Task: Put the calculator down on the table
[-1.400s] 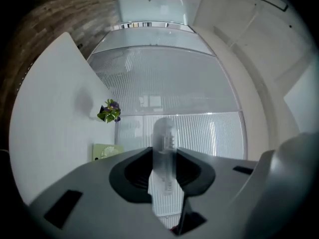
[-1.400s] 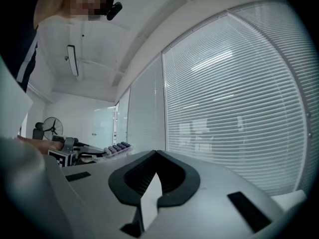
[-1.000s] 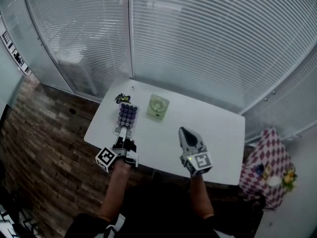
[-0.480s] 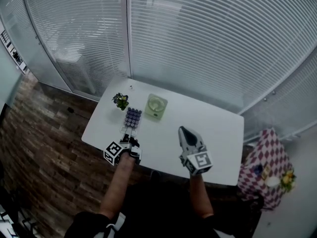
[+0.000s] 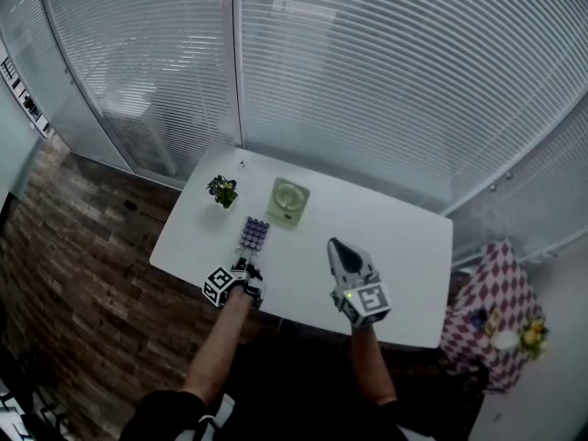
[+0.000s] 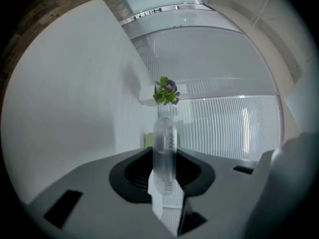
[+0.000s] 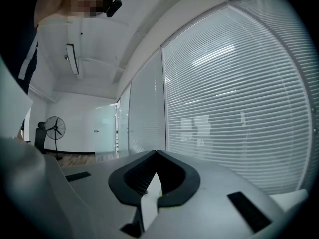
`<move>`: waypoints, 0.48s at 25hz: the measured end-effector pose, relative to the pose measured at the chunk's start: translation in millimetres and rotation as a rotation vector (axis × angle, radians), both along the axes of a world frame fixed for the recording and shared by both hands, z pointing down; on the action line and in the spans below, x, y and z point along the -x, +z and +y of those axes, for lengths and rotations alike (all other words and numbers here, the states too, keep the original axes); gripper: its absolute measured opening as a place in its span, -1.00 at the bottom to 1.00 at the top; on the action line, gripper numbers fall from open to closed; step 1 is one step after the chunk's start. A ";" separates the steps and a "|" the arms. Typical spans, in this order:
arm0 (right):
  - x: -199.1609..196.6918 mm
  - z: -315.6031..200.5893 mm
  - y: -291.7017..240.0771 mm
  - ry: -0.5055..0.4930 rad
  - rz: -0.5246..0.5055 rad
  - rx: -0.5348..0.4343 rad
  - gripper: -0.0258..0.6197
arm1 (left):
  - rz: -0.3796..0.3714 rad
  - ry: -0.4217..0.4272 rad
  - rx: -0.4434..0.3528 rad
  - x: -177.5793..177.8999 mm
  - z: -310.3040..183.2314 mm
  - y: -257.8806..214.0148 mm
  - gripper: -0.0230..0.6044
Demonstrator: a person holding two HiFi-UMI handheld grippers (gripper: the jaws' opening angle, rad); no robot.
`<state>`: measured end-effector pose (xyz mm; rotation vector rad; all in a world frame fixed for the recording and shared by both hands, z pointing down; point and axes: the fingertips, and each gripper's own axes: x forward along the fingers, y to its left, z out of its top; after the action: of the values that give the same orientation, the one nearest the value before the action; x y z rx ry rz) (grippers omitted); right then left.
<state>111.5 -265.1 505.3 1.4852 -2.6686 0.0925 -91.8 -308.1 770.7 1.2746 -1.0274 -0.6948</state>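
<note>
Head view: white table [image 5: 395,246]. Left gripper [image 5: 245,264] is clamped on the calculator's [image 5: 254,233] near end, low at the table's left part. Right gripper [image 5: 334,245] closed, empty. Calculator likely light, rigid, slick plastic; grip the edges.

Calculator [image 6: 164,148] blurred, edge-on; left gripper [image 5: 245,264] contact with it too small to tell from head view.

Both our forearms stretch forward. Our left tool [image 5: 245,266] pinches its jaws on the calculator's [image 5: 254,233] near end; our right tool [image 5: 336,244], well apart, keeps jaws together, empty.
</note>
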 end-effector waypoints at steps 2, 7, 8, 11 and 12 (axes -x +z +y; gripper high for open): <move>-0.3 -1.0 4.0 -0.007 0.007 0.006 -0.90 | 0.027 -0.009 0.016 0.0 -5.1 15.1 -0.61; -4.6 2.1 13.3 0.005 0.029 0.027 -0.90 | 0.028 0.001 0.075 -0.5 -9.6 56.0 -0.61; -7.0 3.5 15.3 0.010 0.032 0.035 -0.90 | 0.038 -0.005 0.091 -0.7 -8.1 63.0 -0.61; -9.6 4.4 17.1 0.013 0.023 0.043 -0.90 | 0.016 -0.001 0.129 2.6 -9.5 75.5 -0.61; -9.7 4.4 17.0 0.010 0.018 0.043 -0.91 | -0.006 0.010 0.142 3.9 -10.4 78.4 -0.61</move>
<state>121.1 -260.8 522.3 1.4801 -2.6281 0.1366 -95.7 -318.5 849.1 1.1587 -1.0560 -0.5998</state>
